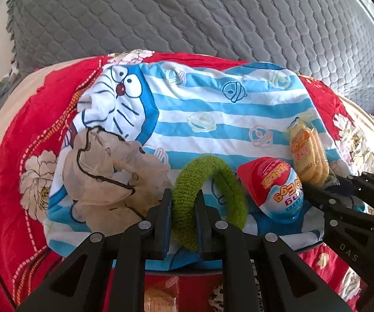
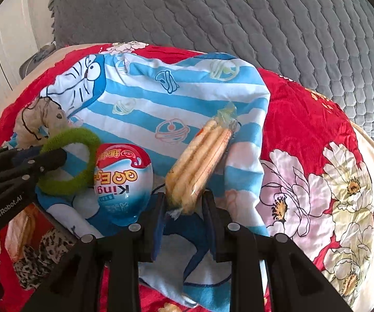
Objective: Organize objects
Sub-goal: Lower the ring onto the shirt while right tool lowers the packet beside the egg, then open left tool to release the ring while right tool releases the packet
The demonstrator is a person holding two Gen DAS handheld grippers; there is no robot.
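Egg pack [image 1: 275, 187] between hair tie [image 1: 207, 202], biscuits [image 1: 308, 156] | bag [image 1: 106, 169] left

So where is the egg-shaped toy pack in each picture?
Left wrist view: the egg pack lies at lower right, between the green hair band and the biscuit pack.
Right wrist view: the egg pack sits left of centre, right of the green hair band.
Shared landmark: the blue striped cartoon cloth under it all.

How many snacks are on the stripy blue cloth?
2: the egg-shaped treat lies in the middle beside the green hair tie, and the biscuit-stick pack sits in the right gripper.
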